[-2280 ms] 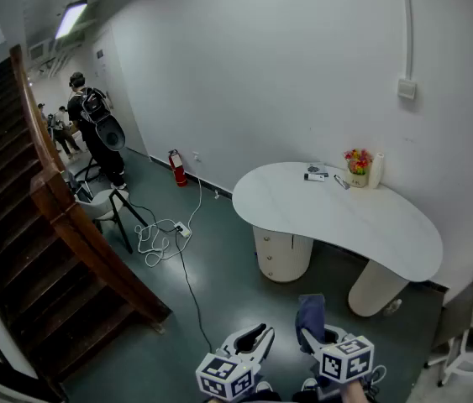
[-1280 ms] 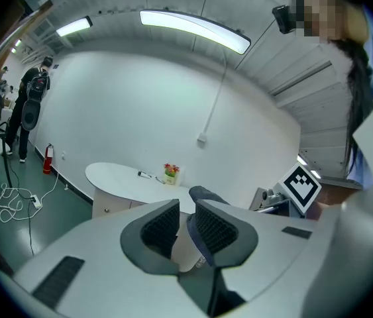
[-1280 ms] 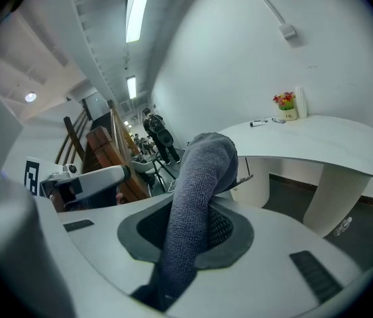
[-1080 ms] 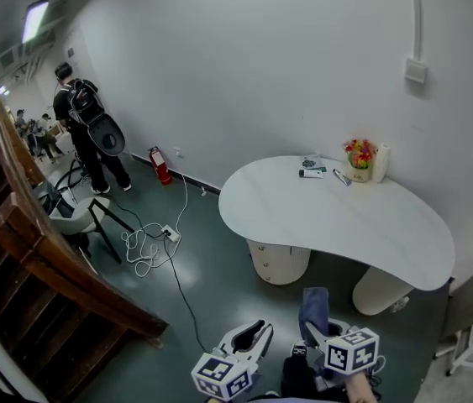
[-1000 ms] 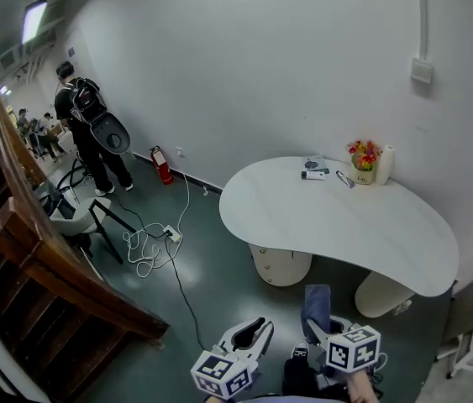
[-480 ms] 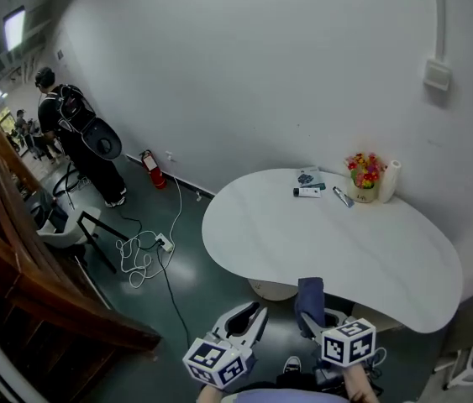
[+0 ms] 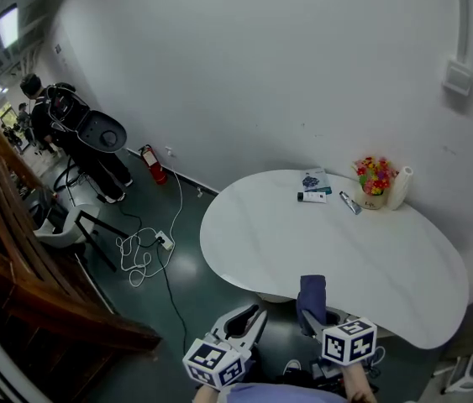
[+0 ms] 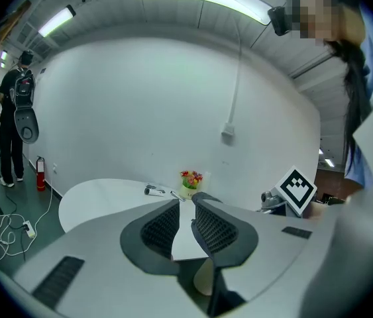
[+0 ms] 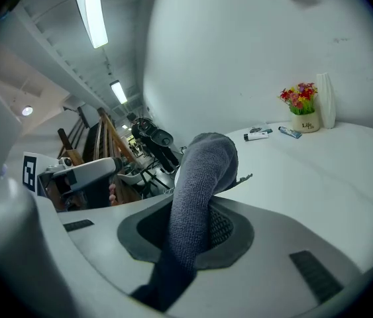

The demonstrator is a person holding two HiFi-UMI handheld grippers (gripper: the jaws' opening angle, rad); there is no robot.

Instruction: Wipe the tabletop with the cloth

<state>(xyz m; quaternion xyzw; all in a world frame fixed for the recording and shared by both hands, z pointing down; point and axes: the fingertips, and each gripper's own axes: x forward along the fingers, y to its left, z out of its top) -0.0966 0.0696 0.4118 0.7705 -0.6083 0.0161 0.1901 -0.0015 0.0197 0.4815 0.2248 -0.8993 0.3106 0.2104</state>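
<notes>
Right tongs [image 7: 316, 319] clamp cloth [image 7: 312, 290]; left tongs [image 7: 247, 319] slightly apart, empty. Risk: wiping far across desk [image 7: 270, 233] could knock over flowerpot [image 7: 374, 196] and tube [image 7: 310, 197].

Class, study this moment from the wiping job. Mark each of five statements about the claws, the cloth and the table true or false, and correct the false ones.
1. The right claw grips the grey-blue cloth. True.
2. The left claw grips a second cloth. False: its jaws stand slightly apart with nothing between them.
3. The cloth lies spread flat on the tabletop. False: it stands up out of the right claw.
4. A pot of flowers stands at the tabletop's far side. True.
5. The tabletop is rectangular. False: its outline is rounded and curved.
</notes>
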